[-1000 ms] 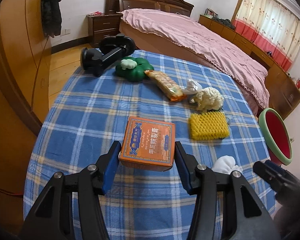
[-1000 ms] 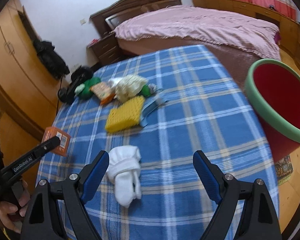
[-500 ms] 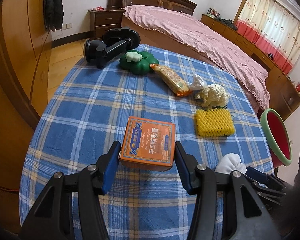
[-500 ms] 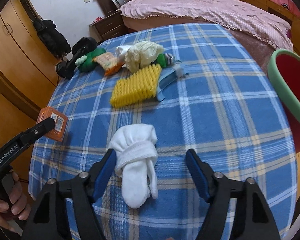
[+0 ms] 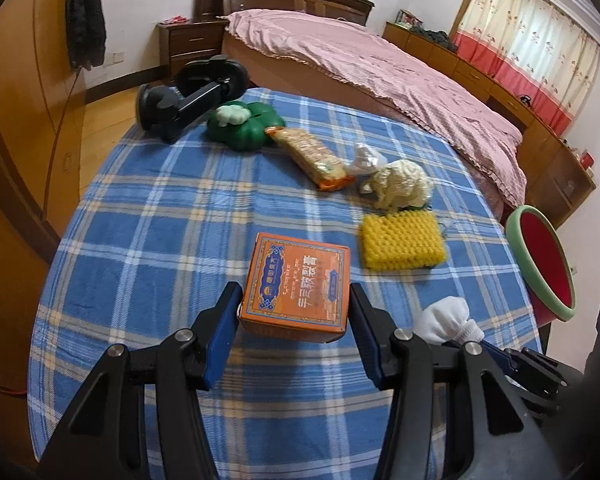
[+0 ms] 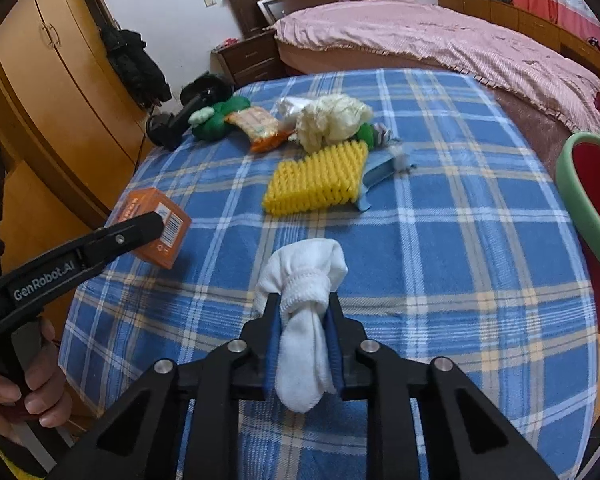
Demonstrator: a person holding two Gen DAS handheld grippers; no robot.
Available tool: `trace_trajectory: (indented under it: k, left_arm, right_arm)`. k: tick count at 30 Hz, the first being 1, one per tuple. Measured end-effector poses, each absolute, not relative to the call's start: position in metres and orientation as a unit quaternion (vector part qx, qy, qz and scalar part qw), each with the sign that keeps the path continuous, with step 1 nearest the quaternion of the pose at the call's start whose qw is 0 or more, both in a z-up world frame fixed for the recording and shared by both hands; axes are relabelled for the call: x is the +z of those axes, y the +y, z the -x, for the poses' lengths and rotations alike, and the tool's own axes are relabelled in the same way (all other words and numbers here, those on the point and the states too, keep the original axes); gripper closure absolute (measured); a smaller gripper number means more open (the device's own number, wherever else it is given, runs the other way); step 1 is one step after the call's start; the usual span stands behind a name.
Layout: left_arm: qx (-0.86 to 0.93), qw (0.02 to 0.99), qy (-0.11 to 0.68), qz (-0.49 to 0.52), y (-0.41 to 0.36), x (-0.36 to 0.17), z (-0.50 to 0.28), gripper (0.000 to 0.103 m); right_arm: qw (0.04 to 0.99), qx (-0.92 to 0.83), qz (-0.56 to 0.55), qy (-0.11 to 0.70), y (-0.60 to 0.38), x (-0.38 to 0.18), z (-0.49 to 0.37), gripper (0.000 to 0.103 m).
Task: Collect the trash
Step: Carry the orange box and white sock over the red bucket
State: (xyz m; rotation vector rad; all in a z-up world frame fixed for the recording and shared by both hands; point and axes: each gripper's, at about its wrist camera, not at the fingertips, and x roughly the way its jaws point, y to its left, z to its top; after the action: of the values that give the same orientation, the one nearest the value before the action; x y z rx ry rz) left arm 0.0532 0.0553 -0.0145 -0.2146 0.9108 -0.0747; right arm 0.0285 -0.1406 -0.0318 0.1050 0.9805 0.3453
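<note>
White rolled sock sits at 6 o'clock on the bench; your right gripper jaws are closing on it. Left gripper jaws clamp the orange box. Step: pickup. Next, carry both toward the red bin at 3 o'clock.

Black left gripper with blue-lined jaws, silver screws, white "GenRobot.AI" lettering.

box left of sock, sponge behind them, on table
</note>
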Motion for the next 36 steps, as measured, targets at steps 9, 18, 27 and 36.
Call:
trace_trajectory:
  k: [9, 18, 27, 36]
  left_arm:
    - [-0.079, 0.894, 0.433, 0.080, 0.023, 0.000, -0.063, 0.049]
    - [-0.140, 0.892, 0.427, 0.048, -0.022, 0.017, -0.078, 0.049]
    - [-0.211, 0.885, 0.415, 0.007, -0.075, 0.032, -0.088, 0.049]
    - [-0.286, 0.870, 0.401, -0.034, -0.132, 0.044, -0.107, 0.049]
  right_arm:
    - [0.894, 0.132, -0.080, 0.421, -0.174, -0.001, -0.022, 0.081]
    - [0.911, 0.079, -0.126, 0.385, -0.223, 0.025, -0.018, 0.081]
    - [0.917, 0.018, -0.157, 0.367, -0.268, 0.035, -0.018, 0.081]
    - [0.918, -0.069, -0.181, 0.345, -0.321, 0.044, -0.017, 0.081]
